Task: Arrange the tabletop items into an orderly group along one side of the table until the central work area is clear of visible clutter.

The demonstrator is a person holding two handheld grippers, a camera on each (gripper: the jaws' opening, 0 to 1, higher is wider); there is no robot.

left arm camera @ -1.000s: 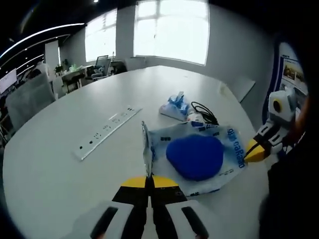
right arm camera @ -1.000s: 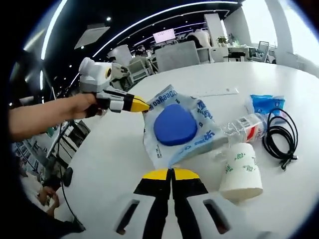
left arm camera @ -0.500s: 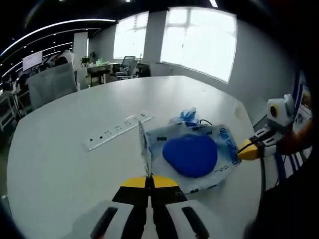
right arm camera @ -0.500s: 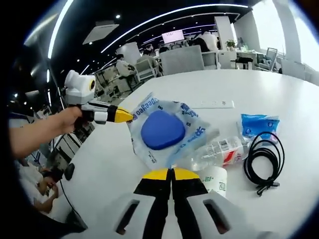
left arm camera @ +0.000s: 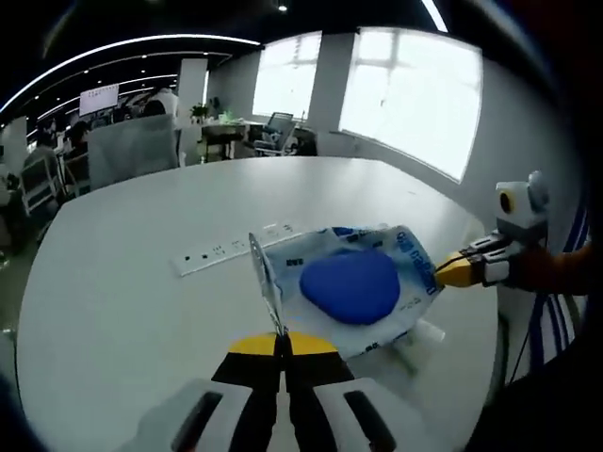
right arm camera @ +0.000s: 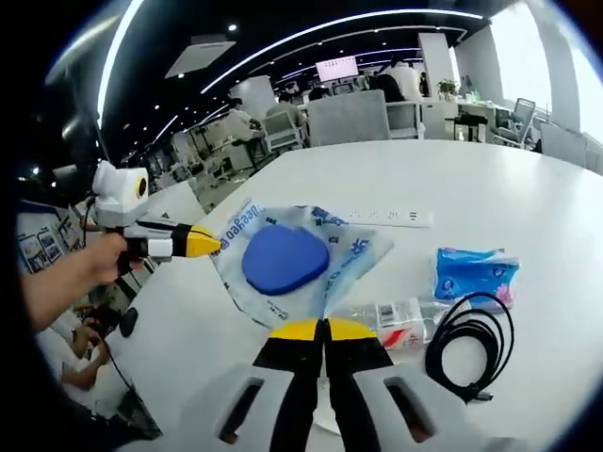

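Observation:
A clear plastic bag [left arm camera: 377, 282] printed in blue, with a round blue pad [left arm camera: 350, 285] inside, hangs stretched above the white table [left arm camera: 113, 311]. My left gripper [left arm camera: 280, 337] is shut on one edge of it. The right gripper [left arm camera: 441, 271], yellow-tipped and held by a hand, pinches the opposite corner. In the right gripper view the same bag [right arm camera: 334, 268] and its blue pad [right arm camera: 283, 259] spread between my right gripper [right arm camera: 323, 330], shut on the near edge, and the left gripper [right arm camera: 209, 244] at the far corner.
On the table [right arm camera: 528, 207] lie a clear bottle [right arm camera: 382, 317] on its side, a coiled black cable [right arm camera: 468, 344], a blue tissue pack [right arm camera: 476, 273] and a white power strip [right arm camera: 391, 217], which is also the strip [left arm camera: 231, 250] behind the bag. Office chairs and desks stand beyond.
Both grippers have lifted the bag up off the table and away from the bottle and the paper cup. The cup has slipped under my right gripper's jaws.

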